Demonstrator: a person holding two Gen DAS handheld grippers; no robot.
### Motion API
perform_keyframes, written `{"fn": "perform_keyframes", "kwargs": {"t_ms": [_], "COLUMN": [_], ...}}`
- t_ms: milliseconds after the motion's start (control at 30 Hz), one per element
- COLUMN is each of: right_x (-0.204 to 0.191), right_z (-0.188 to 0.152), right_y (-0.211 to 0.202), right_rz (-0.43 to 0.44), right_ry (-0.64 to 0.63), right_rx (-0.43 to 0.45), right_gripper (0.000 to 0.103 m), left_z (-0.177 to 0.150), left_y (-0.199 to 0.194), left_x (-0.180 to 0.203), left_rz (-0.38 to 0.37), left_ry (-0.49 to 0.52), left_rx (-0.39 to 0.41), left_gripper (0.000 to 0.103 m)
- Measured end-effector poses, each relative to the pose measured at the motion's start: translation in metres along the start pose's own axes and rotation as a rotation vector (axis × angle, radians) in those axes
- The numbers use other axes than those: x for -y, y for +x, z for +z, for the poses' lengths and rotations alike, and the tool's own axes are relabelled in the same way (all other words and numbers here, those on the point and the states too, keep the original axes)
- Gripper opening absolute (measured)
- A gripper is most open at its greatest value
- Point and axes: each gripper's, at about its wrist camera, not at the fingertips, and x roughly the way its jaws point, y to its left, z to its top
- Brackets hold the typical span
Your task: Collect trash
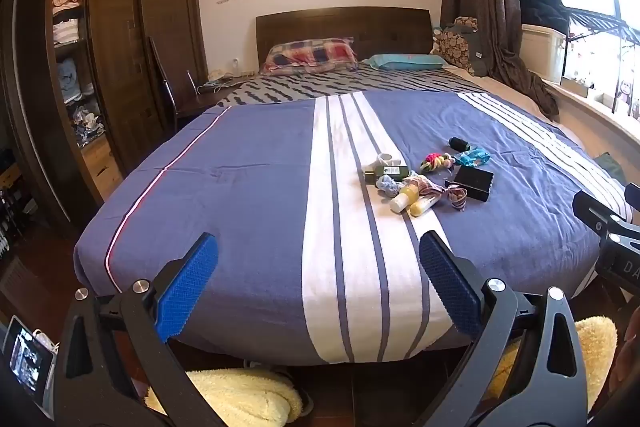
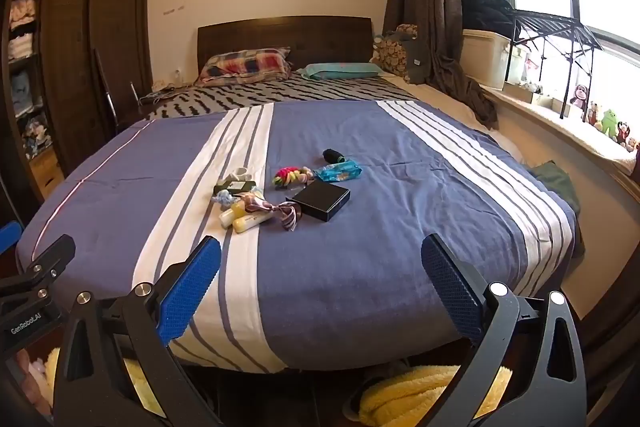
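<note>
We hold left tool (image 1: 318,283) and right tool (image 2: 320,285) level at the bed (image 1: 248,187) foot, both spread wide, empty, aimed at clutter pile (image 2: 280,195).

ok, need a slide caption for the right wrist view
Open right gripper faces a small clutter pile on the blue striped bed, including a black box.

Both wrist cameras sit at the foot of the blue-and-white striped bedspread (image 1: 256,195), looking forward between their own spread fingers toward the dark wooden headboard (image 1: 344,27). Left view stands further left, right view further right. Both share the small clutter pile (image 2: 280,195), well beyond the fingertips.
</note>
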Motion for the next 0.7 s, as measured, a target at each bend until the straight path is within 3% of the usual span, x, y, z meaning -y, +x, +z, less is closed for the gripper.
{"fn": "perform_keyframes", "kwargs": {"t_ms": [700], "right_x": [0.000], "right_z": [0.003], "right_y": [-0.005], "right_rz": [0.009], "right_ry": [-0.006], "right_rx": [0.013], "right_gripper": [0.100], "left_z": [0.008], "left_y": [-0.011], "left_x": [-0.006], "left_rz": [-0.001], "left_ry": [-0.028], "left_rx": [0.030], "left_gripper": [0.095]}}
